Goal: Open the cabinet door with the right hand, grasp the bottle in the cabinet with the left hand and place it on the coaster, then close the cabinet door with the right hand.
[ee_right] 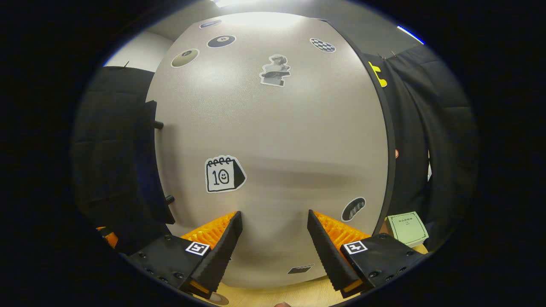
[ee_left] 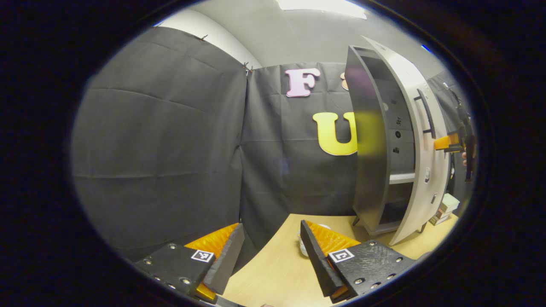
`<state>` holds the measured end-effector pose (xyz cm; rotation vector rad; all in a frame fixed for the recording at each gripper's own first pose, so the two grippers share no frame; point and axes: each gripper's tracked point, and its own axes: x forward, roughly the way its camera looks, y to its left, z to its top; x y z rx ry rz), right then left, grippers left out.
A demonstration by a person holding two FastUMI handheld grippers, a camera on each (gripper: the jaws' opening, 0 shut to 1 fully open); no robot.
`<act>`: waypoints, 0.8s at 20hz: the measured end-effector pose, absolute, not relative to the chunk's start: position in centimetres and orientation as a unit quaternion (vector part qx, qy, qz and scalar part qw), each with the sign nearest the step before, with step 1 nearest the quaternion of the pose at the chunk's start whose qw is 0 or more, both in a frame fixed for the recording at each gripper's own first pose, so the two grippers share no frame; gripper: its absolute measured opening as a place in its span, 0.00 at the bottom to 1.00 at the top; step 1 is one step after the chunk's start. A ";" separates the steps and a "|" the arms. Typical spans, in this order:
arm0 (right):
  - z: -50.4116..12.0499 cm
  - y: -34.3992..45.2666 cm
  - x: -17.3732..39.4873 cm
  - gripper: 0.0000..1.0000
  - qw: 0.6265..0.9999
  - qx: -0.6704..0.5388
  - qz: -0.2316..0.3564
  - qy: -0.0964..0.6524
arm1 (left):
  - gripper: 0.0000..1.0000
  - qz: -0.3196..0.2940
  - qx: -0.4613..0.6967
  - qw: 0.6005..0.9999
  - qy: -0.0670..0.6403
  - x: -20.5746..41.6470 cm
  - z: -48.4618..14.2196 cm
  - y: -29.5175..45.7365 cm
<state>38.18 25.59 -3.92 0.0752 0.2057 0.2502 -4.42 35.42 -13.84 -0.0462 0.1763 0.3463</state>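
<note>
I am working in a staged recording booth: black cloth walls (ee_left: 162, 140) are hanging round a wooden table (ee_left: 277, 273) bearing a small grey cabinet (ee_left: 384, 140) whose door (ee_right: 273, 149) is carrying stickers.

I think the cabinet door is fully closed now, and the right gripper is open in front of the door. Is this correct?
Not quite. The cabinet door stands ajar: the left gripper view shows a gap with a shelf inside. The rest holds: the right gripper is open in front of the door.
</note>
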 end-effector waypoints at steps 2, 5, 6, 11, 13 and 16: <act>-4.0 26.0 39.1 0.98 0.987 0.038 0.119 0.100 | 0.80 0.176 -0.024 0.980 0.089 -4.8 -13.9 35.6; -4.4 26.4 40.1 0.98 0.988 0.045 0.115 0.097 | 0.80 0.178 -0.024 0.980 0.089 -5.0 -13.7 35.4; -4.4 26.4 40.4 0.98 0.988 0.047 0.115 0.096 | 0.80 0.178 -0.023 0.980 0.091 -4.9 -13.7 35.3; -4.7 26.4 41.4 0.98 0.988 0.049 0.111 0.091 | 0.80 0.170 -0.027 0.981 0.091 -4.5 -13.3 33.8; -4.6 26.8 41.0 0.97 0.987 0.044 0.121 0.094 | 0.80 0.166 -0.028 0.981 0.092 -3.9 -12.9 32.5; -2.6 25.0 39.7 0.98 0.986 0.044 0.135 0.084 | 0.80 0.150 -0.026 0.984 0.089 -2.7 -11.5 29.9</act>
